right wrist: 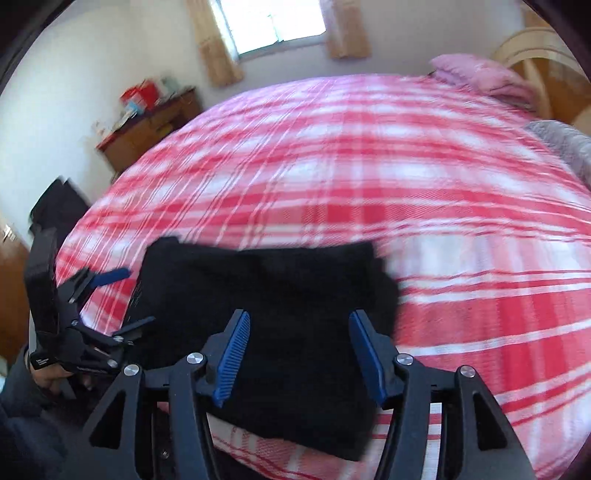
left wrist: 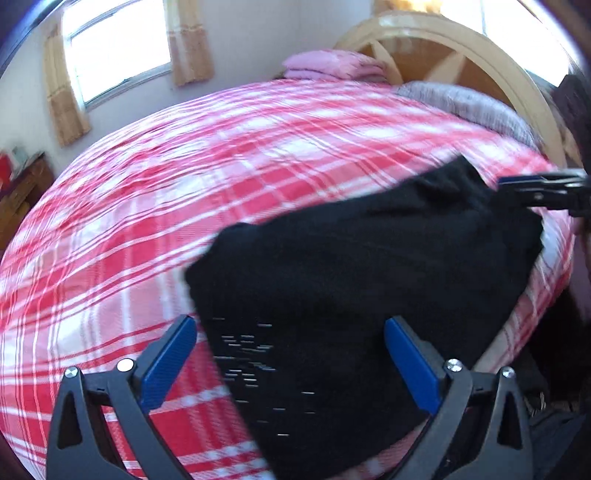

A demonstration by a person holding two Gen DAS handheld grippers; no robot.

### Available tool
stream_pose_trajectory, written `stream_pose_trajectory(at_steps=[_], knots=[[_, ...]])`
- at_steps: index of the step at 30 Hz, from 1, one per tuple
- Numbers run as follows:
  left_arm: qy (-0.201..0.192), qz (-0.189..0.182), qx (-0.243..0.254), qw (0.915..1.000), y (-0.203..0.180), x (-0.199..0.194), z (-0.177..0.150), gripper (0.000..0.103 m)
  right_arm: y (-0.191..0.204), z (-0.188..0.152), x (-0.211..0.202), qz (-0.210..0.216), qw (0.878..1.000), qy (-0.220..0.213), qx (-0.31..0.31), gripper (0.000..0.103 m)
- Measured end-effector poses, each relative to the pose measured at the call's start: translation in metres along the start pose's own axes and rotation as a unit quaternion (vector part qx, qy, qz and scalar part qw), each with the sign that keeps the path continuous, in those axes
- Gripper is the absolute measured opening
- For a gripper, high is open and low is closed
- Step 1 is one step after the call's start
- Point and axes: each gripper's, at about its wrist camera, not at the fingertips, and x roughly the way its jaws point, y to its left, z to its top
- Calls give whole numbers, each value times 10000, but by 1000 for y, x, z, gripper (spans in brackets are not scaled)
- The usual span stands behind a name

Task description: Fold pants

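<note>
Plaid bedspread (right wrist: 369, 177) carries black pants (right wrist: 280, 317); curtained window (right wrist: 273, 22) behind.

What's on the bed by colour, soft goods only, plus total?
Black: 1, the folded pants
Pink: 1, a pillow or folded bedding at the headboard
Grey: 1, a blanket or pillow
Red and white: 1, the plaid bedspread
Total: 4

Black pants (left wrist: 351, 288) lie folded into a compact rectangle near the plaid bed's edge.
</note>
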Motion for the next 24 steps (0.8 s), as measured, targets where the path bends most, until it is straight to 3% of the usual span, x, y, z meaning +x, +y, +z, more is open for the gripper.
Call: stream_pose_trajectory(at_steps=[2, 6, 9, 11, 24], knots=[[75, -149, -311, 9994, 15, 4, -3, 103, -20, 2, -6, -95, 9993, -79, 344, 58], [252, -728, -1027, 9917, 36, 16, -10, 103, -49, -4, 8, 13, 9961, 202, 859, 58], [152, -639, -1031, 9925, 35, 14, -9, 103, -53, -9, 23, 381, 9927, 493, 1028, 58], [61, -605, -1056, 9926, 35, 14, -9, 103, -49, -12, 29, 396, 9933, 554, 930, 58], [18, -557, -1157, 9917, 40, 32, -3, 103, -40, -20, 35, 194, 9965, 64, 808, 58]])
